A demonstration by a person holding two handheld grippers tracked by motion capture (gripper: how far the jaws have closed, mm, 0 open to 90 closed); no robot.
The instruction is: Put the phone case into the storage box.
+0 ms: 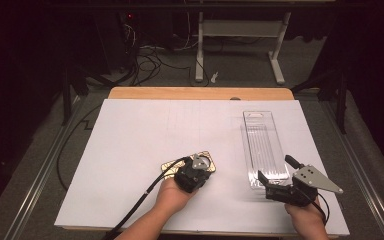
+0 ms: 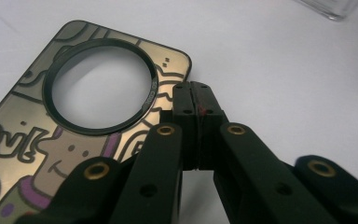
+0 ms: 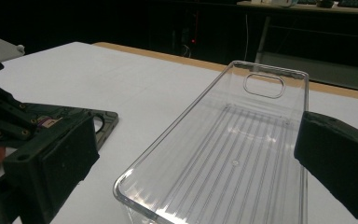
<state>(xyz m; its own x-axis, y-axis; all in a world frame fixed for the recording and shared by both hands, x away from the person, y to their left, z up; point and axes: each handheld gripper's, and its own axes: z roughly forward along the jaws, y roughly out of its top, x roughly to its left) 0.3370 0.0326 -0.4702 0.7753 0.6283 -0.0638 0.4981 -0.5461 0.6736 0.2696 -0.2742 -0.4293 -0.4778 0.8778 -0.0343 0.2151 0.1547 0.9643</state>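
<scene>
Because its jaws are pressed fully together with nothing between them, the left hand-held gripper looks set to nudge rather than grasp: its closed tips rest at the edge of the gold phone case, just beside the black ring around the big round camera cutout, and the case lies flat, printed side up, on the white table. A closed tip makes a fair pusher for a thin flat thing that open jaws could hardly get under (my reading, not something seen). In the high view the left hand comes in from the bottom edge with the wrist bent, so that gripper tilts down onto the case near the table's middle. The right hand-held gripper is held nearly level and stands wide open, its two pads either side of the near end of the clear plastic tray without pressing on it, probably ready to steady it as the place where the case will go. Case and tray lie well apart.
</scene>
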